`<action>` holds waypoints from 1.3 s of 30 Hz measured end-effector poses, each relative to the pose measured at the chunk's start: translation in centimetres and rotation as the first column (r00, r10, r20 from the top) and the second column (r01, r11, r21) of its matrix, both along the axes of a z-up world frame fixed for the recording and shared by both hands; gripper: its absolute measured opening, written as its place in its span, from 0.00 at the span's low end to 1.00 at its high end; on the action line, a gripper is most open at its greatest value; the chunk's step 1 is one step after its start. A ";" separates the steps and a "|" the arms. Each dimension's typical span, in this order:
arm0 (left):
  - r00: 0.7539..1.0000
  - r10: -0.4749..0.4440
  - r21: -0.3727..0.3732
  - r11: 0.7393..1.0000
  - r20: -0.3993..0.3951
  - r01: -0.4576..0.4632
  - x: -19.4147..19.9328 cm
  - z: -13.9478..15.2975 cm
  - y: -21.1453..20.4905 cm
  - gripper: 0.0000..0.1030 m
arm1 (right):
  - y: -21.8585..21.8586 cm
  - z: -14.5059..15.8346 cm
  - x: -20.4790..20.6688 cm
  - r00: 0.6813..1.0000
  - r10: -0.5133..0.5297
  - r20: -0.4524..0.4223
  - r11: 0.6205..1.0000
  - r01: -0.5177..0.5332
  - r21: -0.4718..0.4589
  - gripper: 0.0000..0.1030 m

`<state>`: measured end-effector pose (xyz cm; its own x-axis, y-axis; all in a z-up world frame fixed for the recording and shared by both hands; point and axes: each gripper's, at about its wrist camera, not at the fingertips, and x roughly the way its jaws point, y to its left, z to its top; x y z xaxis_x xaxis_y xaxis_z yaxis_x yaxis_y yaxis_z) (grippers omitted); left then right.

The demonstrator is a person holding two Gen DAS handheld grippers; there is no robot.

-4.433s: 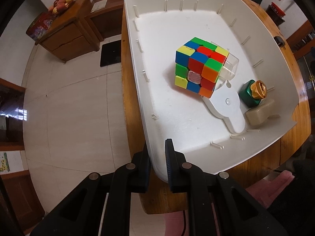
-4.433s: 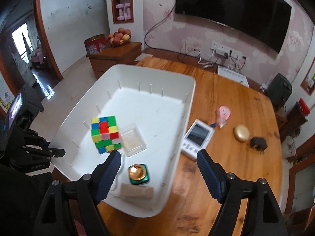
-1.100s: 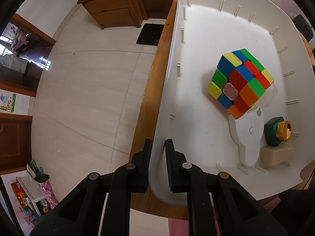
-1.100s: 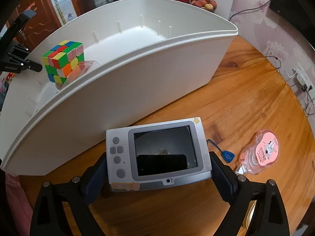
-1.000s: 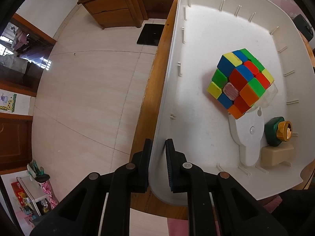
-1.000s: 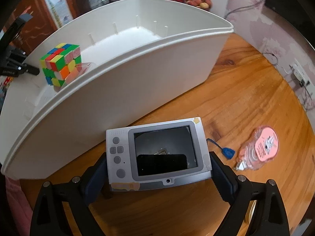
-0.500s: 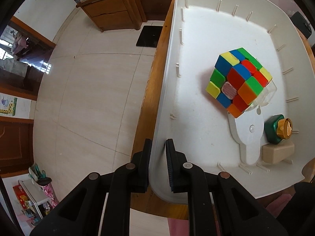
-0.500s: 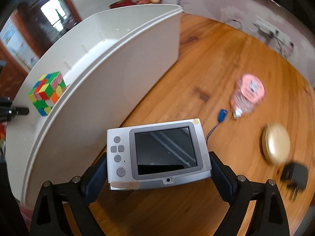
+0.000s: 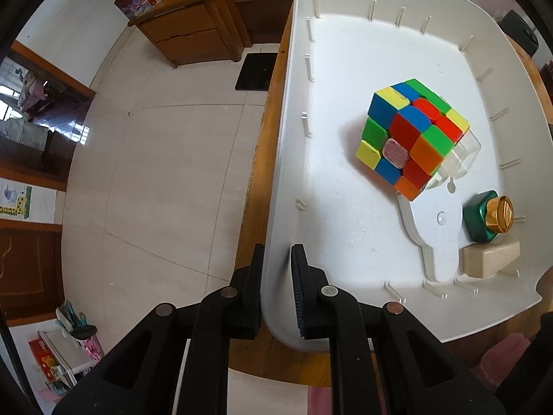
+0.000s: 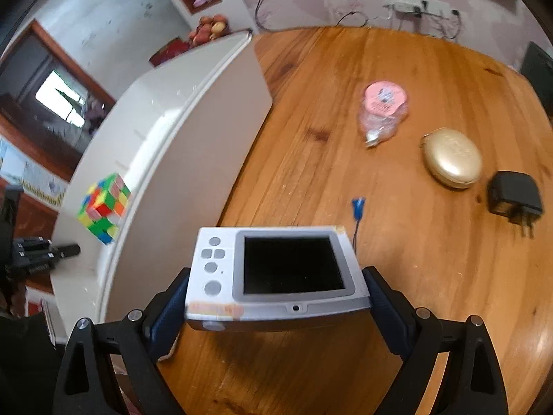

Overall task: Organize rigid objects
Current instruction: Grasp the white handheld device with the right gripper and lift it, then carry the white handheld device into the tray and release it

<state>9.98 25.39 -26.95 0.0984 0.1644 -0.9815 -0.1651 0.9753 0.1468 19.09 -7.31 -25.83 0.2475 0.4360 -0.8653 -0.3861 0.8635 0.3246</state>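
Observation:
My left gripper (image 9: 276, 287) is shut on the near left rim of the white bin (image 9: 276, 173), one finger outside the wall and one inside. In the bin lie a colourful puzzle cube (image 9: 411, 141), a clear plastic box (image 9: 465, 159), a flat white paddle-shaped piece (image 9: 433, 231), a green bottle with a gold cap (image 9: 487, 216) and a beige block (image 9: 490, 257). My right gripper (image 10: 276, 301) is shut on a silver handheld device with a dark screen (image 10: 276, 276), lifted off the wooden table (image 10: 345, 173) to the right of the bin (image 10: 193, 145).
On the table beyond the device lie a pink-lidded clear dispenser (image 10: 383, 103), a gold oval case (image 10: 452, 159), a black plug adapter (image 10: 515, 197) and a small blue tag (image 10: 357, 205). A wooden cabinet (image 9: 193, 24) stands on the tiled floor left of the table.
My right gripper took hold of the silver device, lifted it off the table and rolled, so the bin now leans at the left. The left gripper kept its hold on the rim.

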 end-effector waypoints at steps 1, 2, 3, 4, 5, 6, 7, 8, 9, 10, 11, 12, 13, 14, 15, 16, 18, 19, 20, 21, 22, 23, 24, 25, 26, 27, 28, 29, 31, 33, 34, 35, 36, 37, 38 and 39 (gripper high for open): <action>1.000 -0.005 0.001 1.000 0.000 0.005 0.0 0.1 -0.1 0.16 | -0.2 0.4 0.6 1.000 -0.007 0.007 1.000 0.007 0.004 0.91; 1.000 -0.008 0.001 1.000 0.001 0.008 -0.1 0.2 -0.3 0.16 | -0.3 1.0 0.4 1.000 -0.013 0.018 1.000 0.013 0.012 0.91; 1.000 -0.011 0.002 1.000 0.005 0.011 -0.1 0.3 -0.4 0.16 | -0.3 1.4 0.2 1.000 -0.017 0.027 1.000 0.016 0.019 0.91; 1.000 -0.012 0.004 1.000 0.009 0.011 -0.2 0.3 -0.4 0.16 | -0.3 2.2 0.0 0.999 -0.025 0.038 0.999 0.024 0.030 0.91; 1.000 -0.018 0.008 1.000 0.012 0.018 -0.3 0.4 -0.6 0.16 | -0.2 2.6 -0.1 0.998 -0.031 0.045 0.999 0.029 0.038 0.91; 1.000 -0.022 0.009 1.000 0.014 0.022 -0.3 0.4 -0.7 0.16 | 0.0 3.4 -0.4 0.998 -0.039 0.059 0.998 0.036 0.051 0.91; 1.000 -0.023 0.007 1.000 0.018 0.023 -0.4 0.4 -0.7 0.16 | 0.1 4.0 -0.6 0.997 -0.040 0.068 0.998 0.036 0.060 0.91; 1.000 -0.021 0.002 1.000 0.019 0.021 -0.4 0.5 -0.8 0.16 | 0.5 4.5 -0.8 0.996 -0.040 0.079 0.997 0.034 0.069 0.91; 1.000 -0.019 -0.003 1.000 0.020 0.020 -0.4 0.5 -0.8 0.16 | 0.9 5.4 -1.2 0.995 -0.036 0.094 0.996 0.028 0.083 0.91; 1.000 -0.021 -0.007 1.000 0.022 0.021 -0.5 0.6 -0.7 0.16 | 1.4 5.9 -1.2 0.994 -0.031 0.103 0.996 0.022 0.090 0.91; 0.999 -0.025 -0.010 1.000 0.024 0.025 -0.6 0.7 -0.8 0.16 | 1.9 6.5 -1.4 0.993 -0.023 0.115 0.995 0.012 0.096 0.91; 0.999 -0.031 -0.013 0.999 0.028 0.032 -0.7 0.8 -0.8 0.16 | 2.1 6.9 -1.7 0.992 -0.017 0.125 0.995 0.004 0.098 0.91; 0.999 -0.037 -0.016 0.999 0.032 0.038 -0.7 1.0 -0.7 0.16 | 2.5 7.4 -2.1 0.991 -0.008 0.135 0.995 -0.006 0.102 0.91; 0.999 -0.041 -0.020 0.999 0.035 0.042 -0.7 1.1 -0.6 0.16 | 3.0 7.9 -2.2 0.990 -0.001 0.144 0.994 -0.014 0.107 0.91; 0.998 -0.040 -0.024 0.999 0.039 0.041 -0.8 1.2 -0.5 0.16 | 3.5 8.4 -2.4 0.989 0.006 0.151 0.993 -0.024 0.115 0.91; 0.998 -0.039 -0.026 0.999 0.044 0.040 -0.9 1.3 -0.5 0.16 | 4.0 8.8 -2.6 0.987 0.015 0.158 0.992 -0.035 0.122 0.91; 0.998 -0.045 -0.028 0.999 0.053 0.047 -1.1 1.4 -0.2 0.16 | 5.0 9.6 -3.0 0.984 0.036 0.172 0.989 -0.060 0.135 0.91; 0.998 -0.046 -0.031 0.998 0.053 0.048 -1.1 1.5 -0.1 0.16 | 5.6 10.0 -3.2 0.983 0.049 0.178 0.987 -0.075 0.142 0.91; 0.998 -0.047 -0.033 0.998 0.052 0.049 -1.2 1.4 0.0 0.16 | 6.2 10.4 -3.4 0.981 0.060 0.184 0.985 -0.088 0.148 0.91; 0.998 -0.050 -0.035 0.998 0.050 0.052 -1.1 1.5 0.1 0.16 | 6.5 10.7 -3.6 0.980 0.068 0.188 0.984 -0.097 0.153 0.91; 0.997 -0.055 -0.036 0.998 0.050 0.057 -1.1 1.5 0.1 0.16 | 7.2 10.9 -3.7 0.978 0.080 0.191 0.981 -0.111 0.158 0.91; 0.997 -0.064 -0.037 0.997 0.051 0.066 -1.2 1.5 0.1 0.16 | 7.8 11.1 -3.9 0.977 0.092 0.193 0.979 -0.125 0.161 0.91; 0.996 -0.070 -0.039 0.997 0.051 0.072 -1.2 1.5 0.2 0.16 | 8.3 11.2 -4.1 0.976 0.103 0.194 0.977 -0.136 0.163 0.91; 0.996 -0.073 -0.041 0.996 0.051 0.075 -1.2 1.5 0.2 0.16 | 8.9 11.3 -4.3 0.974 0.118 0.193 0.975 -0.151 0.163 0.91; 0.996 -0.074 -0.046 0.996 0.051 0.076 -1.2 1.5 0.3 0.16 | 9.5 11.3 -4.5 0.972 0.132 0.192 0.973 -0.164 0.160 0.91; 0.996 -0.072 -0.050 0.996 0.052 0.075 -1.2 1.5 0.4 0.16 | 10.0 11.3 -4.7 0.971 0.148 0.188 0.971 -0.178 0.157 0.91; 0.996 -0.072 -0.055 0.996 0.053 0.075 -1.2 1.5 0.5 0.16 | 10.6 11.2 -4.8 0.970 0.164 0.182 0.969 -0.192 0.152 0.91; 0.996 -0.073 -0.061 0.995 0.054 0.076 -1.2 1.5 0.6 0.16 | 11.3 11.0 -5.0 0.968 0.180 0.176 0.968 -0.206 0.145 0.91; 0.996 -0.074 -0.078 0.994 0.057 0.078 -1.2 1.5 1.0 0.16 | 12.3 10.7 -5.5 0.964 0.205 0.168 0.965 -0.227 0.130 0.91; 0.995 -0.079 -0.092 0.992 0.059 0.084 -1.2 1.5 1.3 0.16 | 13.4 10.1 -5.7 0.964 0.219 0.149 0.965 -0.237 0.116 0.91; 0.994 -0.089 -0.095 0.991 0.061 0.095 -1.2 1.5 1.3 0.17 | 13.6 10.0 -5.8 0.964 0.222 0.144 0.965 -0.239 0.109 0.91; 0.993 -0.100 -0.096 0.990 0.061 0.105 -1.2 1.5 1.3 0.17 | 13.9 9.8 -5.9 0.964 0.226 0.142 0.965 -0.241 0.099 0.91; 0.991 -0.113 -0.098 0.988 0.065 0.119 -1.2 1.6 1.3 0.17 | 14.2 9.6 -6.0 0.963 0.230 0.139 0.966 -0.243 0.086 0.91; 0.991 -0.119 -0.100 0.987 0.068 0.126 -1.2 1.6 1.4 0.17 | 14.4 9.4 -6.0 0.964 0.229 0.133 0.968 -0.241 0.077 0.91; 0.989 -0.128 -0.102 0.986 0.072 0.135 -1.2 1.6 1.4 0.17 | 14.6 9.2 -6.1 0.966 0.227 0.126 0.969 -0.237 0.073 0.91; 0.988 -0.134 -0.103 0.985 0.073 0.141 -1.2 1.6 1.3 0.17 | 14.8 8.9 -6.1 0.968 0.224 0.114 0.970 -0.233 0.065 0.91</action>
